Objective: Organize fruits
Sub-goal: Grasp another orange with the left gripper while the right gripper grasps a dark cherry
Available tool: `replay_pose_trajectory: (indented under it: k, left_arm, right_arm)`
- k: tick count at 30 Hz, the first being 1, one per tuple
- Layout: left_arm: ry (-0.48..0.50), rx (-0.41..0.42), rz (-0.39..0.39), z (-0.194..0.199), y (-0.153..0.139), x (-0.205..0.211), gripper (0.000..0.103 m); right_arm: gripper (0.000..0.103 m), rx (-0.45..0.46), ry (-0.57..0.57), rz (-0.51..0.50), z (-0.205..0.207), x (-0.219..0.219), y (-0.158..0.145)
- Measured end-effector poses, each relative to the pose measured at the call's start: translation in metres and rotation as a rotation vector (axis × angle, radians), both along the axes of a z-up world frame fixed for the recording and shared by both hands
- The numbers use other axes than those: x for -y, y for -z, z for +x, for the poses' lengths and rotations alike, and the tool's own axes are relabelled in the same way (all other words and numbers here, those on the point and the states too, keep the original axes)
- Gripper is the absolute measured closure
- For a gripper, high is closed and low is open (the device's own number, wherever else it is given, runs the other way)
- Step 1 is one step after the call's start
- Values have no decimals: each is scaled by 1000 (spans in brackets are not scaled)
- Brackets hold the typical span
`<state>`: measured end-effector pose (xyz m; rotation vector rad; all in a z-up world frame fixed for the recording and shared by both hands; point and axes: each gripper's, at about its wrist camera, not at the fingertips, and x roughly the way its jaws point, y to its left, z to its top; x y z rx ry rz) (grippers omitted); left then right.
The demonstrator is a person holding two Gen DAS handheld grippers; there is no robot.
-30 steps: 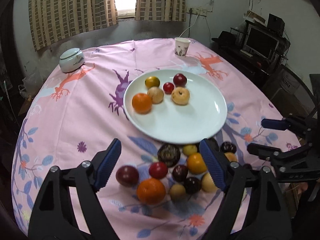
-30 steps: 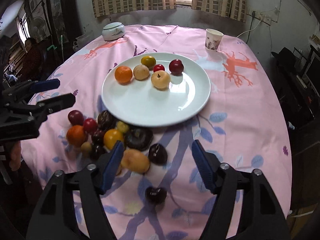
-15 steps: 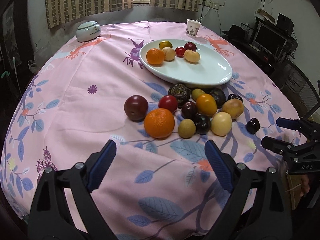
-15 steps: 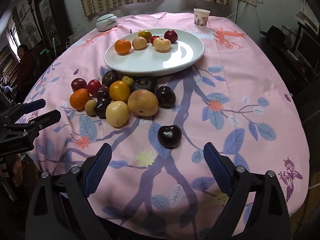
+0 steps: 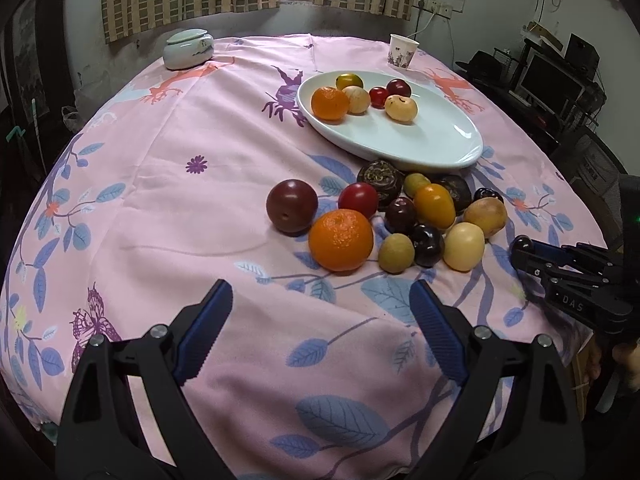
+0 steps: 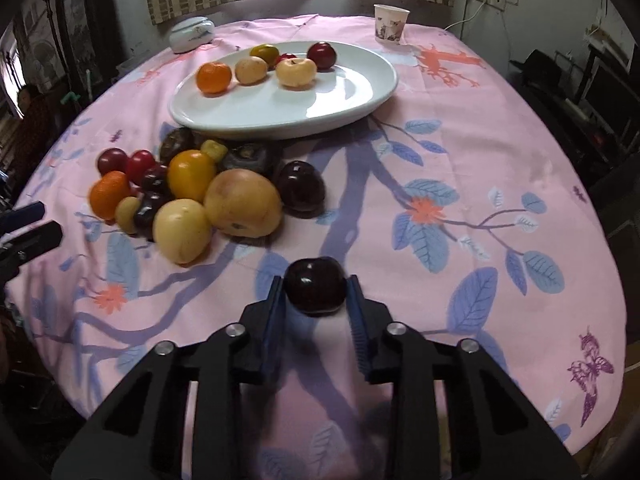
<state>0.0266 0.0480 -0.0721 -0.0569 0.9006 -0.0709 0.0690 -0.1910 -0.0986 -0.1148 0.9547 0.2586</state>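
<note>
Fruits: glossy round dark plum [image 6: 315, 286] pinched by just-closed ribbed right gripper [image 6: 316, 292]; left gripper [image 5: 320, 320] spread wide.

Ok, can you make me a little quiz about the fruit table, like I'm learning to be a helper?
1. True or false: the left gripper is holding an orange.
2. How many fruits lie on the white plate? A) three B) six C) nine
3. Fill in: the right gripper has just closed on a dark ____ that sat alone on the pink tablecloth.

Key
1. False. Its jaws stand open with nothing between them; the big orange sits in the pile ahead.
2. B, six.
3. Plum: the dark plum is pinched between its two pads.
</note>
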Motion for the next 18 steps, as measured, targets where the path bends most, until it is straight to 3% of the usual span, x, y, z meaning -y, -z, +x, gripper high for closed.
replay_pose_trajectory:
  k: [7,11,12,18]
  left_arm:
    - [-23,-37,1,20,19,-4,12]
    - [-46,-74,-63,34,31,-8,27]
    - [-39,-84,-79,38,34,-7,27]
    - [-46,-69,-40,58,36,8,29]
  right_arm:
    - [72,-6,-12,76,-13,8,-15]
    - [72,-24,-1,111,-14,15,-15]
    - [72,-26,1,113,-14,15,-14]
    - [72,-44,-5,132,-16,15,-11]
